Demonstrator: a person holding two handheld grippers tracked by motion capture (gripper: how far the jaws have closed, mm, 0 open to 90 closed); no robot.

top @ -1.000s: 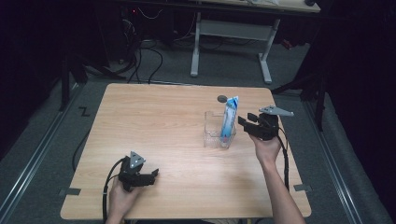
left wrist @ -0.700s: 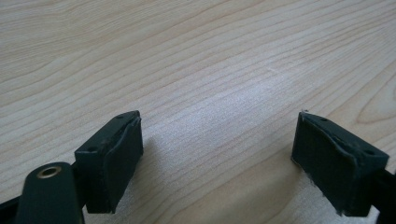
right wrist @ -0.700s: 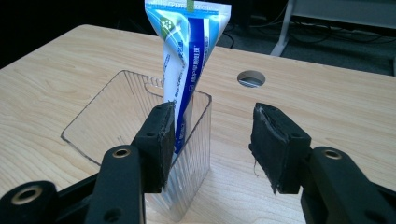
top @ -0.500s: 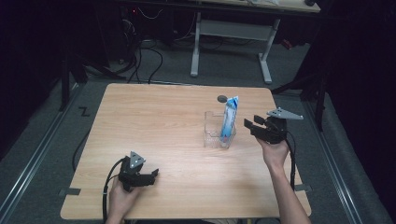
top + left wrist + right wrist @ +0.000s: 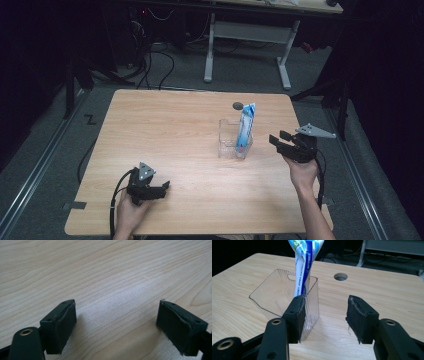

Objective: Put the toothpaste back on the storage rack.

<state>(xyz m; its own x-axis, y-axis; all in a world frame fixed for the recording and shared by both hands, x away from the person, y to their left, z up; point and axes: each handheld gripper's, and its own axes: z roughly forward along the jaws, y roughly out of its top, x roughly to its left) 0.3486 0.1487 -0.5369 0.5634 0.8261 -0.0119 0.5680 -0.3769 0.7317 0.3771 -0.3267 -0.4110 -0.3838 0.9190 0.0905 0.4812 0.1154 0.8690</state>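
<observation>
A blue-and-white tube (image 5: 245,129) stood nearly upright in a clear plastic container (image 5: 228,142) right of the desk's (image 5: 165,130) centre, its long axis vertical, its flat crimped end up and leaning slightly. The right tool (image 5: 278,139) hovered just right of the container, released, jaws apart and pointing left toward it, held in the right hand (image 5: 301,170). The left tool (image 5: 165,186) lay low at the near left, well apart, jaws wide over bare wood. The right gripper view showed the container's ribbed wall (image 5: 310,302) and a round hole (image 5: 340,276) in the desk beyond.
</observation>
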